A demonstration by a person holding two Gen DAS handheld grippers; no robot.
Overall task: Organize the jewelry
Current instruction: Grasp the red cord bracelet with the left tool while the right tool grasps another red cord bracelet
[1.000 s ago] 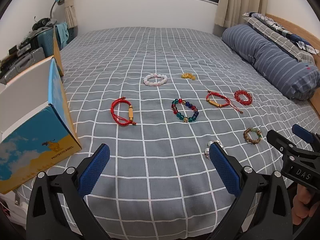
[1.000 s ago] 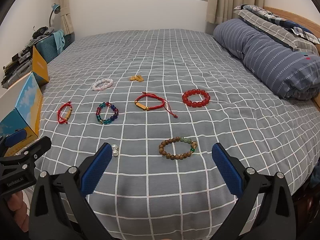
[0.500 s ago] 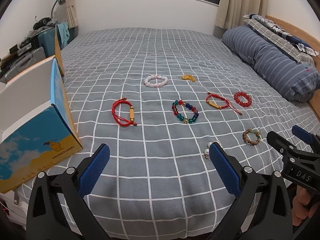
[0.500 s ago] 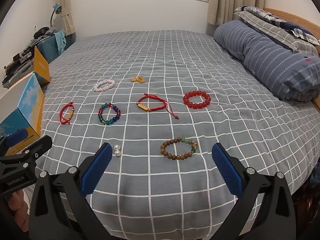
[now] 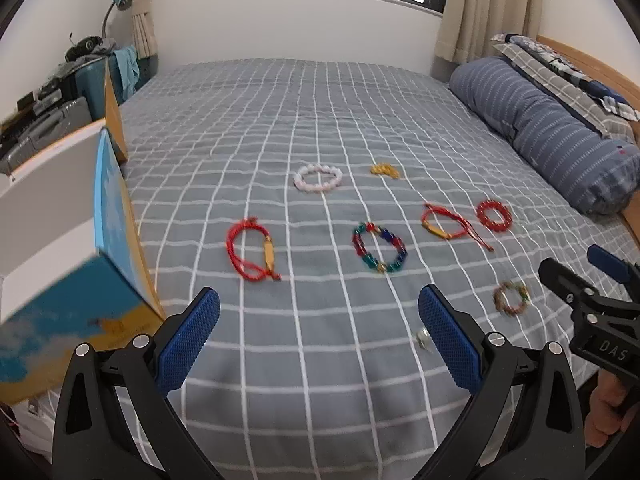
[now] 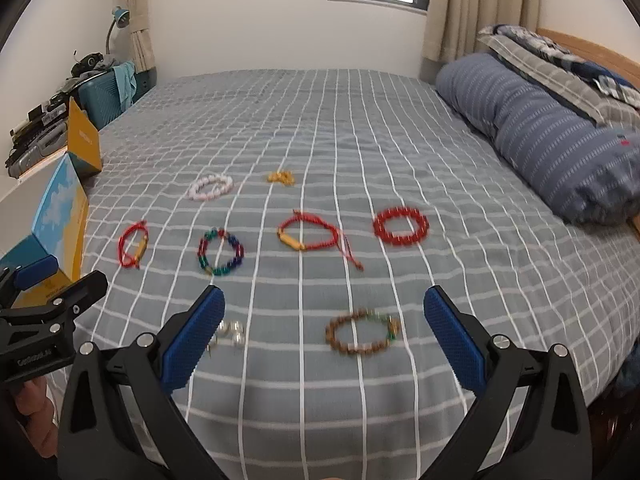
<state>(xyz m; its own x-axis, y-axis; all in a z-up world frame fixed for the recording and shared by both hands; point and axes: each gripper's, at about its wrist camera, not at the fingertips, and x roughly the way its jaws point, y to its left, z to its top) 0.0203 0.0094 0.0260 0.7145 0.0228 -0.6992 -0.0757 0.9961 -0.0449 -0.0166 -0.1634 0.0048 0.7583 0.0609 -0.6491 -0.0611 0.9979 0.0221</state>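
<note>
left gripper point(image 5: 318, 334) and right gripper point(image 6: 324, 332): both spread wide, empty | wooden bead bracelet point(image 6: 362, 332): on bedspread point(image 6: 320, 128), just right of pearl earrings point(image 6: 230, 330) | light, limp, beads slick; pinch across one strand

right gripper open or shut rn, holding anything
Open and empty. In its own wrist view the right gripper has its blue pads spread wide, with the wooden bead bracelet lying untouched on the bed between them.

— On the bed point(image 6: 460, 288)?
— Bracelets, spread apart. Nearest: wooden bracelet point(image 6: 362, 333), pearl earrings point(image 6: 230, 330) to its left. Behind: four bracelets point(image 6: 220, 251) side by side. Farther back: a pale bracelet point(image 6: 211, 186), small charm point(image 6: 281, 177) to its right.
— At the edges?
— Box point(image 5: 72, 280) left, bolster point(image 6: 540, 136) right.
</note>
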